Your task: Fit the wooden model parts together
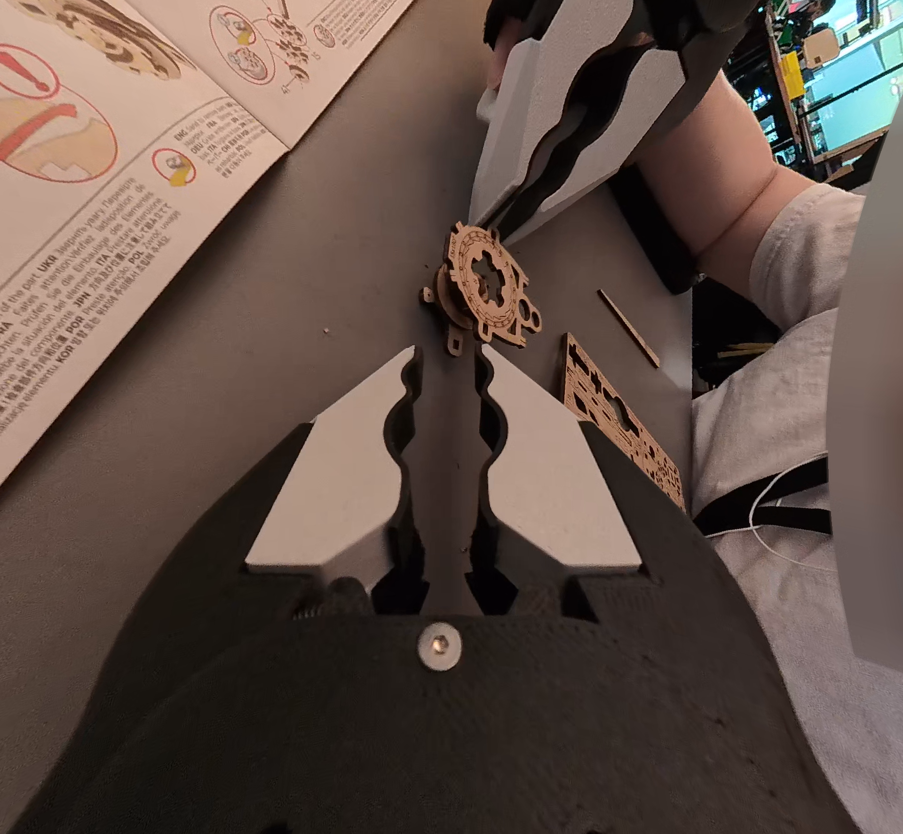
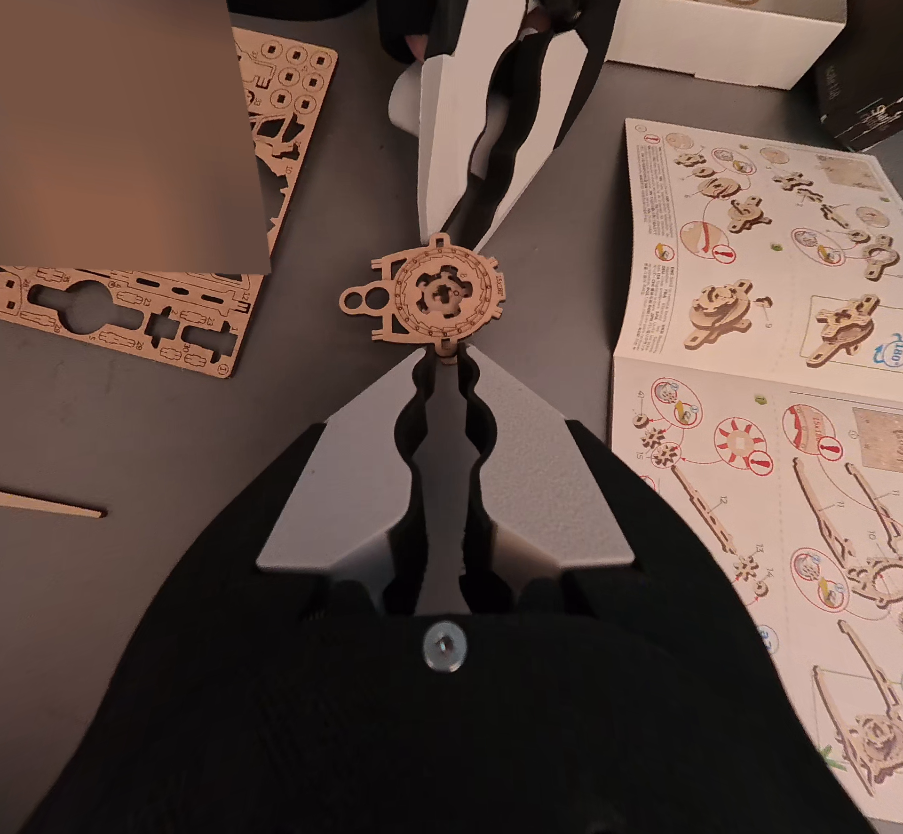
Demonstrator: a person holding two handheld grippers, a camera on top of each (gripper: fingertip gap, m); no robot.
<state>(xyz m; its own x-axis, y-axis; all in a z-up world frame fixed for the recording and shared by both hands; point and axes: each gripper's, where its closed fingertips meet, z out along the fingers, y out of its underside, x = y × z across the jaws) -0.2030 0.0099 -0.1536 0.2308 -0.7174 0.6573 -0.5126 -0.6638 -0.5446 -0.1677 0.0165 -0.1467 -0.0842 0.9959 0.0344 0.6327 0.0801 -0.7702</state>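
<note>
A small round wooden assembly [image 2: 430, 297] has an engraved ring, a lobed centre hole, a two-hole lug and several tabs. It also shows tilted in the left wrist view [image 1: 488, 290]. My right gripper [image 2: 444, 353] is shut on one of its edge tabs and holds it over the grey table [image 2: 317, 419]. From the left wrist view, the right gripper [image 1: 491, 226] pinches the far rim. My left gripper [image 1: 447, 353] is open, its tips just short of the opposite tab with a narrow gap. In the right wrist view, the left gripper [image 2: 457, 238] comes in from the top.
An open instruction booklet [image 2: 757, 370] lies to the right. Punched wooden part sheets [image 2: 122, 312] [image 2: 293, 116] lie to the left. A thin wooden stick [image 2: 49, 505] lies near the front left. A white box [image 2: 723, 38] of rubber bands and a dark box [image 2: 860, 116] stand behind. Between my right fingertips and the thin wooden stick [image 2: 49, 505] there is roughly 15 cm.
</note>
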